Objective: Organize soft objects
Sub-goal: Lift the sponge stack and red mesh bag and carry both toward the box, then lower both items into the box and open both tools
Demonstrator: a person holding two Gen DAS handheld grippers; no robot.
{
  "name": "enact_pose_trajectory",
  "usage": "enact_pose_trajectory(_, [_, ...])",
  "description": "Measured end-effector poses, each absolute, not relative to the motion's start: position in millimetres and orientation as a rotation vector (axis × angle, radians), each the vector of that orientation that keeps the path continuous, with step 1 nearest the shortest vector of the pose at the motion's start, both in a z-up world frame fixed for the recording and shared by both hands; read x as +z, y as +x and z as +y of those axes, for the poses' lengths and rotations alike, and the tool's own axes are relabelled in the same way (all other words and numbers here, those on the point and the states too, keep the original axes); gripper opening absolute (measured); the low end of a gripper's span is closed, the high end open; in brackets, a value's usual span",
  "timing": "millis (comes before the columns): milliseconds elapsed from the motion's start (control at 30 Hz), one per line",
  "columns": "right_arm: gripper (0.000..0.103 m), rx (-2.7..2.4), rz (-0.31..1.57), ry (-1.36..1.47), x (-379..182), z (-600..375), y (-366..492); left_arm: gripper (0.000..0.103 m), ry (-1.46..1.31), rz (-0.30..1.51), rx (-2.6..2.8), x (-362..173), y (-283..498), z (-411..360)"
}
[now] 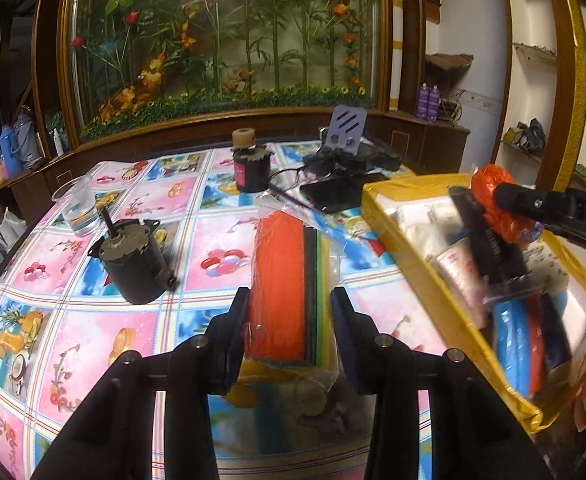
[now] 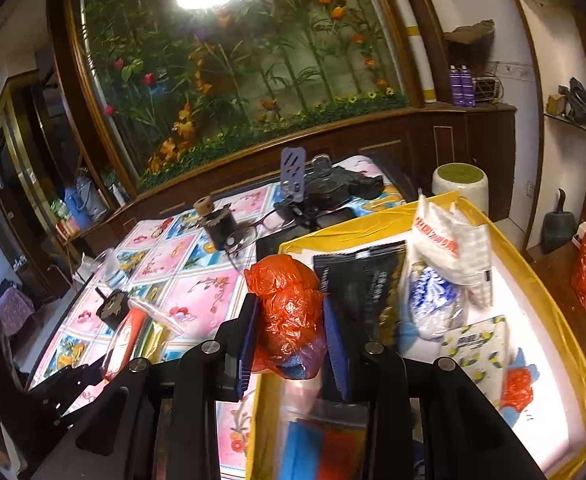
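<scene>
My left gripper is shut on a clear bag of coloured felt sheets, red on the left with black, green and yellow layers, held above the patterned tablecloth. It also shows in the right wrist view. My right gripper is shut on a crumpled orange plastic bag, held over the left edge of the yellow box. In the left wrist view the orange bag hangs above the box. The box holds several soft packets, among them a black pouch and a white bag.
On the table stand a dark motor, a clear plastic cup, a black jar with a cork, glasses, a dark tablet and a purple phone stand. A wooden cabinet with flowers lies behind.
</scene>
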State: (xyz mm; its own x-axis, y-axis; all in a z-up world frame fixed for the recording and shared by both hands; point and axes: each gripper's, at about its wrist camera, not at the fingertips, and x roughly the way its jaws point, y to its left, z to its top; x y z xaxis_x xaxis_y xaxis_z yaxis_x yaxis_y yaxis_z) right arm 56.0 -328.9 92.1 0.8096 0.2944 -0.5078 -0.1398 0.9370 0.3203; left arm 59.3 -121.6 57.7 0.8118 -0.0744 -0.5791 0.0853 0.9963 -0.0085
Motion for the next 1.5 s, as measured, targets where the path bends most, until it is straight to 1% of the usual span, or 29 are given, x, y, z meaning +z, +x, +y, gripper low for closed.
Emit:
enact_pose_trajectory(267, [0.034,0.181,0.582,0.334,92,-365,56,0.039,0.026,0.579,-0.162,64,52,-162])
enact_pose_trajectory(533, [0.034,0.134,0.577,0.365,92,-390,55,0.039,-0.025,0.543,-0.269,75,46,-199])
enact_pose_trajectory(967, [0.034,0.034,0.615,0.397,84,-430,56,0.039,0.013,0.644,-0.442,62,56,-275])
enact_pose_trajectory(1133, [0.034,0.016,0.650,0.417,78,-442,59,0.039,0.041,0.676,-0.464,53,58,-290])
enact_pose_trajectory(1500, [0.034,0.022,0.694,0.401,69,-439,67,0.039,0.088,0.658,-0.456,50,52,-294])
